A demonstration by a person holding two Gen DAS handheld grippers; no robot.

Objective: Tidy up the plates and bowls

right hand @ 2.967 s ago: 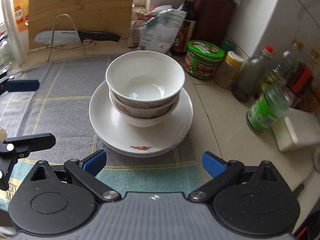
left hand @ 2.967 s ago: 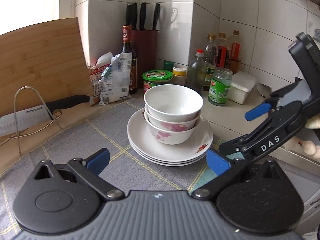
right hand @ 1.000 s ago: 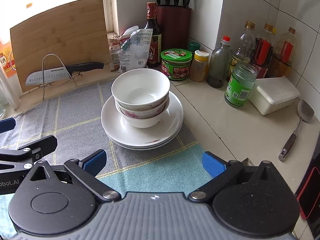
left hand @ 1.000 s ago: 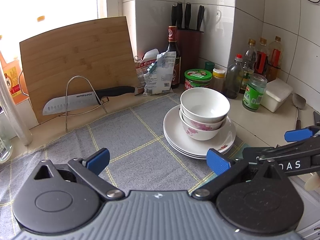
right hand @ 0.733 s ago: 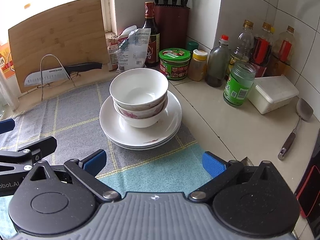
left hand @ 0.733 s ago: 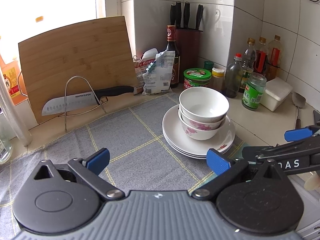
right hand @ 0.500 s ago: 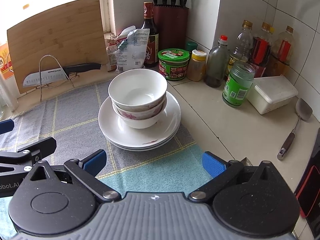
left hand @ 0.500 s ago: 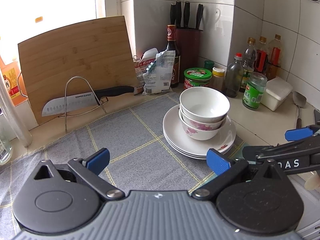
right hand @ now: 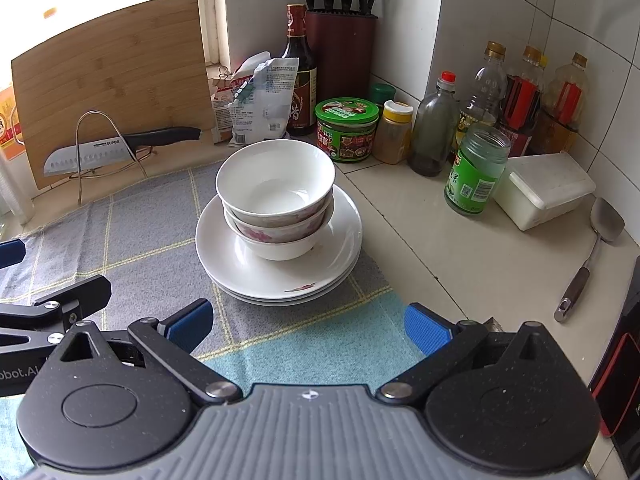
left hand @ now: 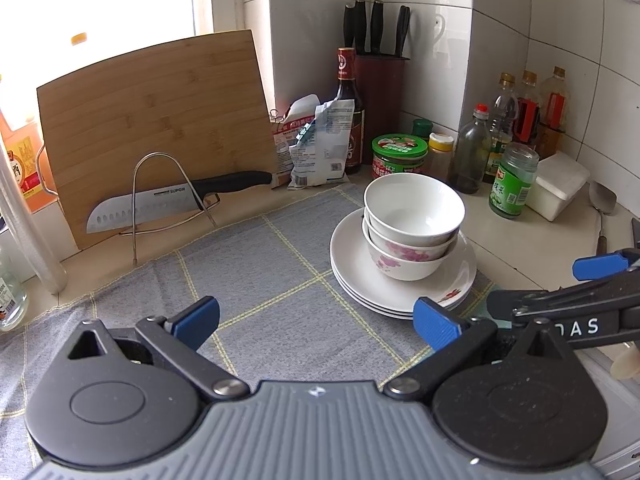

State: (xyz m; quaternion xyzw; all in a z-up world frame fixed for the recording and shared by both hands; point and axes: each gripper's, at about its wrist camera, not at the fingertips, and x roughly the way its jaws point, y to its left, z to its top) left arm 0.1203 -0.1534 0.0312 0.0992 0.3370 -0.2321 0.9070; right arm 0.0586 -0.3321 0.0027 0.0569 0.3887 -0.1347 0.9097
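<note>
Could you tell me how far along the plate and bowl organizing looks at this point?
It looks essentially finished. Done: the bowls are nested together and sit on the stack of plates, which rests on the grey cloth. In hand: nothing; the left gripper and right gripper are both open and empty, short of the stack. Left: no other loose plate or bowl is visible on the counter.

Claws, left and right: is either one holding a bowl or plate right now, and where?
Nothing is held. The left claw and right claw are both open, short of the stacked bowls on the plates.
</note>
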